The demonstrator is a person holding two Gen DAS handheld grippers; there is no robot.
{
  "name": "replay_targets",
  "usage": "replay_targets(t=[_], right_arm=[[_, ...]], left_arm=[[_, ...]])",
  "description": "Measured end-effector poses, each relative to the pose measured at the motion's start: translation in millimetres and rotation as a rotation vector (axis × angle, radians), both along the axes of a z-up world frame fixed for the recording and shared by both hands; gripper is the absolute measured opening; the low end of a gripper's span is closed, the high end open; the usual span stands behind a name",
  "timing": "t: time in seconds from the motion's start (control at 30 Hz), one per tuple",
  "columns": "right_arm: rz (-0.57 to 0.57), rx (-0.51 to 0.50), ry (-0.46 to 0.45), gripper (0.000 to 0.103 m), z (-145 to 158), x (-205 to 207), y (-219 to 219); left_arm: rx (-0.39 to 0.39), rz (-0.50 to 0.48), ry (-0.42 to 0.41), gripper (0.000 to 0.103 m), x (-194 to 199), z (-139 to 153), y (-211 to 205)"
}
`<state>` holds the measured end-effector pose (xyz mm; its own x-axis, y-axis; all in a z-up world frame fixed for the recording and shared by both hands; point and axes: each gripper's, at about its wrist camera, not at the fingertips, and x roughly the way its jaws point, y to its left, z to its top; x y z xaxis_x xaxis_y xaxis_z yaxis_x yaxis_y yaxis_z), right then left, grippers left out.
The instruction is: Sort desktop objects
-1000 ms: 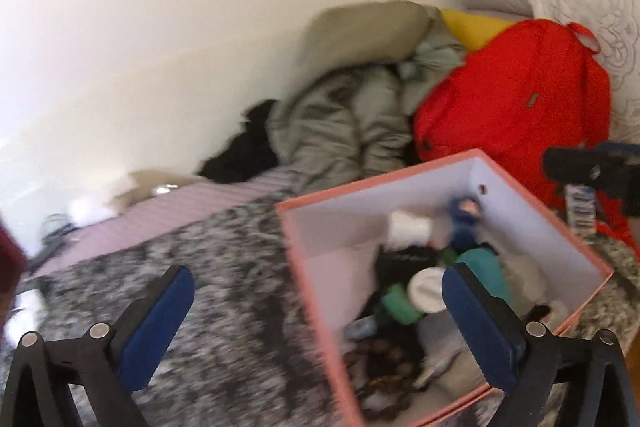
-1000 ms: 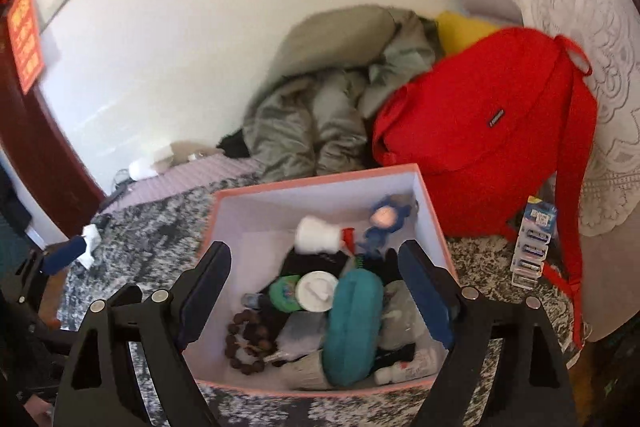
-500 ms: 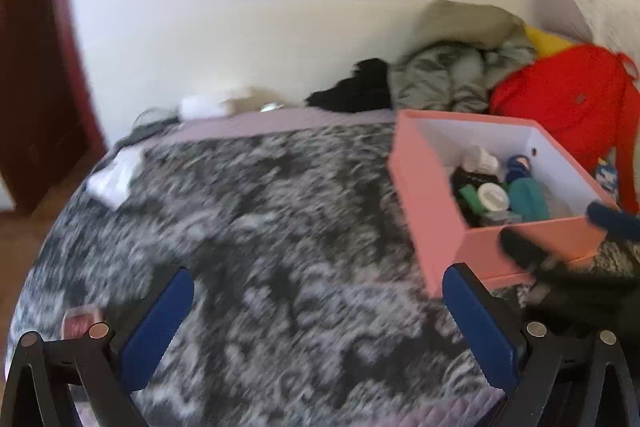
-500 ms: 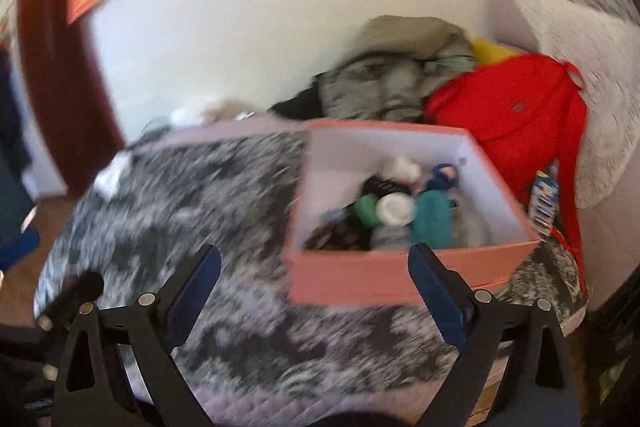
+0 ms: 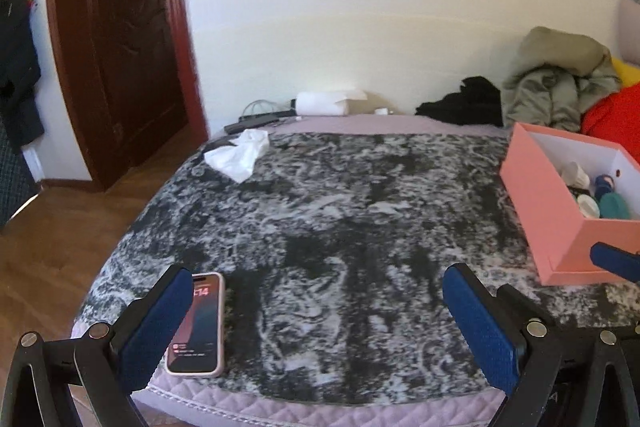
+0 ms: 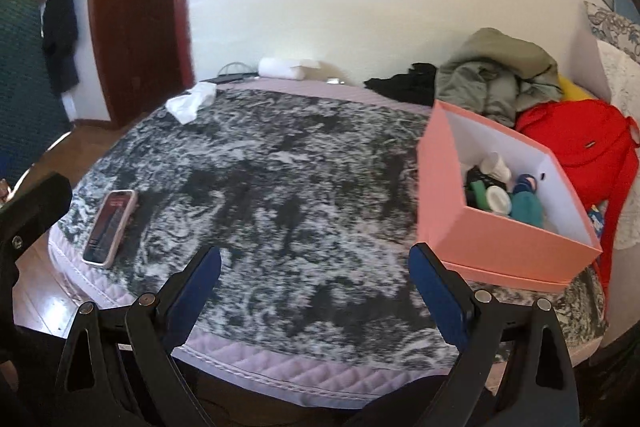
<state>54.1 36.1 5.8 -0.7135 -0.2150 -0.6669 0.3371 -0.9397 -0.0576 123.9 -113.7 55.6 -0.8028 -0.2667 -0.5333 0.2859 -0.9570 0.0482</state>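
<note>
Phone [image 5: 198, 323] lies face up at the blanket's [image 5: 340, 227] near left edge, touching neither gripper. Left gripper [image 5: 316, 331] and right gripper [image 6: 316, 291] both gape wide, empty. Pink box [image 6: 480, 239] sits right; open blanket between.

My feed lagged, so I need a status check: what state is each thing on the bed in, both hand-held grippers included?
pink box: lid off, upright, small items inside.
phone: lying flat, face up, screen lit.
white tissue: crumpled, at the far edge.
red backpack: slumped behind the box.
left hand-held gripper: open, holding nothing.
right hand-held gripper: open, holding nothing.
</note>
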Motion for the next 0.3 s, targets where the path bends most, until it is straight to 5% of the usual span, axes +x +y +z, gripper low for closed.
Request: replay_targets(t=[0.3], right_arm=[[-0.024, -0.025, -0.027, 0.097, -7, -22, -13]], left_arm=[[0.021, 0.019, 0.024, 0.103, -9, -12, -22]])
